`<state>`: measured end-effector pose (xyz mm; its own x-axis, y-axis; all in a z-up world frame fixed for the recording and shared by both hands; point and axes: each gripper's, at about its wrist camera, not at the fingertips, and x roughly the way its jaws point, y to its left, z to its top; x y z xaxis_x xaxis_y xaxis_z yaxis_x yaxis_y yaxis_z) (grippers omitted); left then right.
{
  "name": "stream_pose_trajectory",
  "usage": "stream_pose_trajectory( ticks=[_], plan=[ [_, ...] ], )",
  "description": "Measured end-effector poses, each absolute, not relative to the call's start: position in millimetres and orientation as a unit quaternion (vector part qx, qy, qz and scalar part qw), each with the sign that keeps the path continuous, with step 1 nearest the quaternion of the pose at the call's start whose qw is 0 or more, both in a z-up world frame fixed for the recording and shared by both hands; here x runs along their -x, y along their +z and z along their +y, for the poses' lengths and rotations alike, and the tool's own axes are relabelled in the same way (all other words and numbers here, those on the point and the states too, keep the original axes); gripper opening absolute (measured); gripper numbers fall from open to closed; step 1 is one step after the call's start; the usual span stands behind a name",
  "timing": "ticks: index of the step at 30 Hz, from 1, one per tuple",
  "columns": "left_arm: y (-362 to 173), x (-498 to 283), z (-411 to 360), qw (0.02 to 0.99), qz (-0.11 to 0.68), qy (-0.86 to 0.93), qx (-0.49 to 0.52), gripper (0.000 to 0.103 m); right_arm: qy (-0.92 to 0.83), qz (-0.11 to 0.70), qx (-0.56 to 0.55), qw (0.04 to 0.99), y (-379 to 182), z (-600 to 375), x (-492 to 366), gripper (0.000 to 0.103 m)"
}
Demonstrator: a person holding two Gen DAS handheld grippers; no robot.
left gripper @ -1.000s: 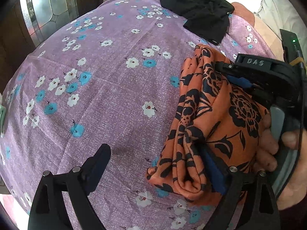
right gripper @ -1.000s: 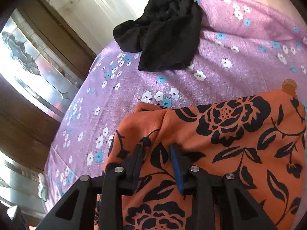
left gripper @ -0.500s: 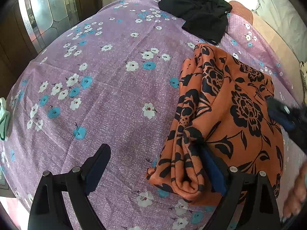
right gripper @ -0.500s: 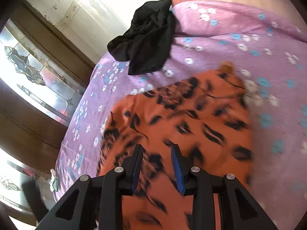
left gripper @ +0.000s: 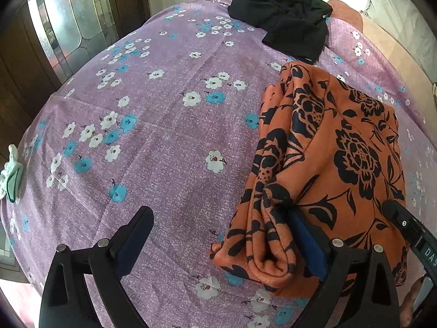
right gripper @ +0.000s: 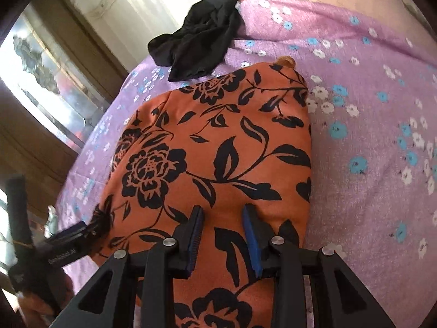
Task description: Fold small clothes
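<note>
Purple floral sheet (left gripper: 169, 142), L gripper (left gripper: 221, 235) open wide, R gripper (right gripper: 222, 225) part-open over orange cloth (right gripper: 218, 150), mint item (left gripper: 11, 175) L view only

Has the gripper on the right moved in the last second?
Yes. In the left wrist view, the right gripper has pulled back from the orange cloth's far end to its near corner.

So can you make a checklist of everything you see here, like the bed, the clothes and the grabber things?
Surface: purple flowered sheet, mostly bare.
Job's things: orange flowered cloth, folded, lying flat; black cloth, crumpled, at the far edge.
Clutter: small pale green thing at the sheet's left edge.
Grippers: left gripper wide open, one finger on the orange cloth's fold; right gripper partly open over the cloth, nothing pinched.
Cables: nothing seen.
Surroundings: wooden door with patterned glass.
</note>
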<state>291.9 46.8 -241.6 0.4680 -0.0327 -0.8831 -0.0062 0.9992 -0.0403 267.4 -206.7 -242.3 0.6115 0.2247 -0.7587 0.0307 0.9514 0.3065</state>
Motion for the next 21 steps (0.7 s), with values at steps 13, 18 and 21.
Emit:
stream_pose_trajectory(
  ticks=[13, 18, 21],
  plan=[
    [-210.0, -324.7, 82.2, 0.868, 0.471, -0.115, 0.108, 0.098, 0.077, 0.39, -0.322, 0.859, -218.8, -285.1, -225.3, 0.083],
    [-235.4, -343.3, 88.5, 0.817, 0.523, -0.143, 0.197, 0.098, 0.099, 0.397, -0.436, 0.801, -268.4, -317.4, -233.5, 0.084],
    [-243.8, -342.8, 80.7, 0.798, 0.539, -0.168, 0.212, 0.098, 0.114, 0.389, -0.465, 0.787, -285.8, -316.9, -247.7, 0.084]
  ],
)
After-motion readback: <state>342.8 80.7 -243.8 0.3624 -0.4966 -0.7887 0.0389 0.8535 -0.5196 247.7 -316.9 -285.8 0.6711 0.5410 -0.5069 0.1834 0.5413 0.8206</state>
